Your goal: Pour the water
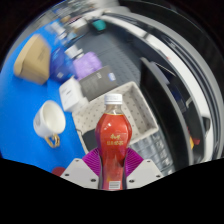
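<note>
A red-labelled bottle (113,140) with a white cap stands upright in the claw (113,170), whose purple pads (93,161) press against it on both sides, so it looks firmly clamped and lifted above a blue desk (25,95). Off to one side, well apart, a white mug (50,122) sits on the desk; just behind the bottle is a pale mesh basket (140,115). The carrying step seems in hand; next, the bottle likely needs moving over the mug and tipping, though its cap appears still on.
</note>
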Tool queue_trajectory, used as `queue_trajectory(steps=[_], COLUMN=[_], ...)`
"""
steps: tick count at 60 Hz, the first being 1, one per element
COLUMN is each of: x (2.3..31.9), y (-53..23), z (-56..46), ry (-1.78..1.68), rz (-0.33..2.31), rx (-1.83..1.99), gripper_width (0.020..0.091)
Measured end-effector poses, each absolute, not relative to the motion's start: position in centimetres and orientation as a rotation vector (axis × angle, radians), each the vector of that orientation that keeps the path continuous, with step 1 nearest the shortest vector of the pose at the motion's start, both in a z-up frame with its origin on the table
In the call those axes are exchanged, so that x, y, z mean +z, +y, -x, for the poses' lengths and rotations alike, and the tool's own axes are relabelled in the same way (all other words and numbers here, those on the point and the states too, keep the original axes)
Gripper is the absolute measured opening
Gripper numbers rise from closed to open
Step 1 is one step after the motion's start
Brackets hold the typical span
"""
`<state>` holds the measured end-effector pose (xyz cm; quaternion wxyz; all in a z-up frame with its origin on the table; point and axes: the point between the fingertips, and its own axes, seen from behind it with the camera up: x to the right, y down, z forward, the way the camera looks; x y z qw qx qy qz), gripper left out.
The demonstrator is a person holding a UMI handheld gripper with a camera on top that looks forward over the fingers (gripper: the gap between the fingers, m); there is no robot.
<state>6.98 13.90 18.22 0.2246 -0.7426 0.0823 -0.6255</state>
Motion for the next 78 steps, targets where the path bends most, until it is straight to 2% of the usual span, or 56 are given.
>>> queue_trajectory(steps=[10, 20, 31, 46, 47, 48, 56, 57, 58, 59, 62, 78], x=[17.8, 14.9, 9.5, 10.0, 10.0, 10.1, 9.9, 9.8, 9.7, 9.6, 9.5, 9.3], y=[12.9, 11.2, 11.4, 11.4, 11.4, 11.4, 11.1, 10.9, 10.7, 10.6, 10.1, 7.1], z=[-6.8, -7.4, -7.6, -7.6, -7.6, -7.6, -7.5, -7.5, -7.5, -7.4, -6.9, -0.5], ry=[0.698, 0.954, 1.039, 0.997, 0.999, 1.002, 1.040, 1.047, 1.061, 1.076, 1.104, 1.170], rz=[1.773, 1.566, 1.533, 1.500, 1.498, 1.497, 1.494, 1.498, 1.499, 1.499, 1.495, 1.459], rx=[-1.276, -0.974, -0.846, -0.914, -0.911, -0.909, -0.886, -0.875, -0.868, -0.862, -0.854, -0.888], gripper_width=[0.0274, 0.0274, 0.0283, 0.0296, 0.0356, 0.0337, 0.0458, 0.0486, 0.0544, 0.0555, 0.0744, 0.0748])
